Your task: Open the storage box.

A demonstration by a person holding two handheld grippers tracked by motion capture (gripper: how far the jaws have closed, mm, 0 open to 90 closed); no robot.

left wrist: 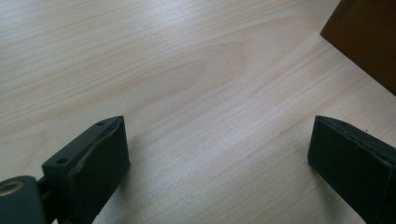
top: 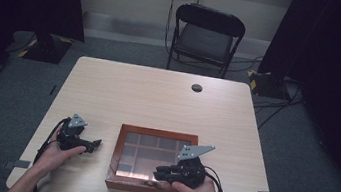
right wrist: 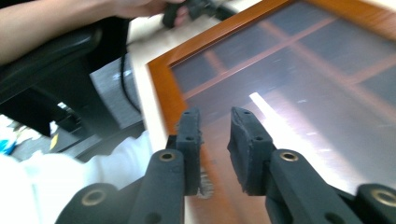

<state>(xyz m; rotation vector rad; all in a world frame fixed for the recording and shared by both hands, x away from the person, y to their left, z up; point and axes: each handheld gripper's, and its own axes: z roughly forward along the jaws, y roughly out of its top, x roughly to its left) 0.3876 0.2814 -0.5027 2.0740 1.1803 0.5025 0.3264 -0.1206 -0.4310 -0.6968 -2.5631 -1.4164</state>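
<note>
The left gripper rested low over the table, just to the left of the wooden box. In the left gripper view its jaws stood wide apart, with only bare wood grain between them and nothing held; a corner of the box showed at the upper right of that view.

The right gripper was above the near part of the box, over its glass lid. In the right gripper view its jaws stood narrow, with a small gap between them, and they held nothing. Whether the tips touched the glass, I could not tell.

The box lay on the near middle of the table, with dividers visible under the lid. No readable writing or label was seen on it.
</note>
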